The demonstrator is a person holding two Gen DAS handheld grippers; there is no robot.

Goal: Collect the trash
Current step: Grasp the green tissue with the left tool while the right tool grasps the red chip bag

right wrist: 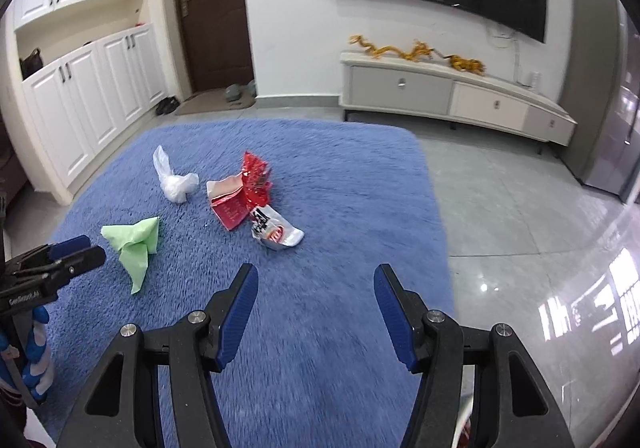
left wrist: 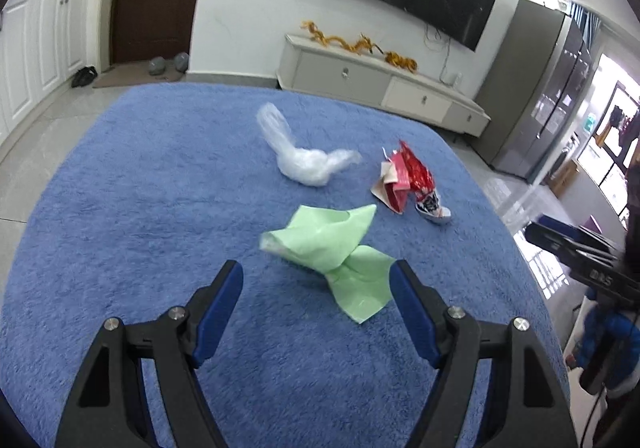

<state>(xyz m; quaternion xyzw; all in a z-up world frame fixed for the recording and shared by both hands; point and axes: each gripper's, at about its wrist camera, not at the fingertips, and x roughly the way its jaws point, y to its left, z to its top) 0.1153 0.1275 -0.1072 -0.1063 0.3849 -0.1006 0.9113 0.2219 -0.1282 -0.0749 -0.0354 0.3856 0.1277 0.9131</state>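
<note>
A: Where's the trash?
B: On the blue rug [left wrist: 160,208]: a green bag [left wrist: 332,252], a clear plastic bag [left wrist: 300,162] and red wrappers [left wrist: 404,180], near one another.
A: And the grippers?
B: The left gripper [left wrist: 316,276] is spread wide, the green bag just ahead between its fingers. The right gripper [right wrist: 316,278] is spread too, holding nothing.
</note>
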